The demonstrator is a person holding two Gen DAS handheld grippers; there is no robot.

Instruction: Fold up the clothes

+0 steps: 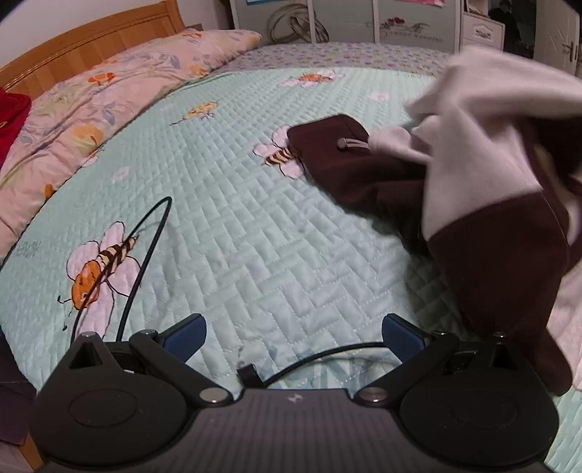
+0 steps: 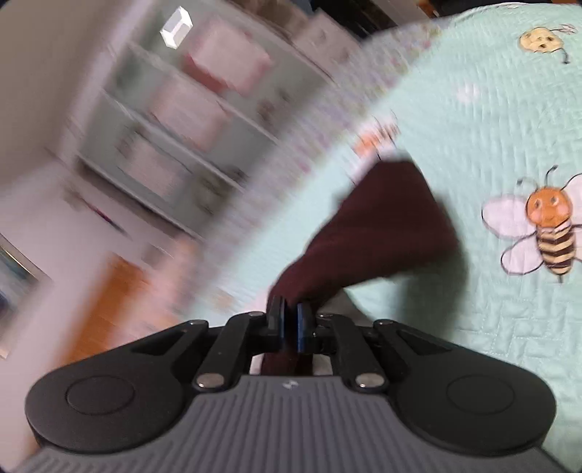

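Both fingers (image 2: 280, 320) pinching garment (image 2: 374, 233), tilted

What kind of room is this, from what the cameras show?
Most likely a bedroom in a home. A bed with a wooden headboard carries a quilt printed with bees and a flowered pillow, and a painted wardrobe stands behind it.

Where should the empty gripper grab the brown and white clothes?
Probably the dark brown cuff end hanging near the left gripper, coming from the left. That edge dangles free above the quilt, so open fingers could slip around it.
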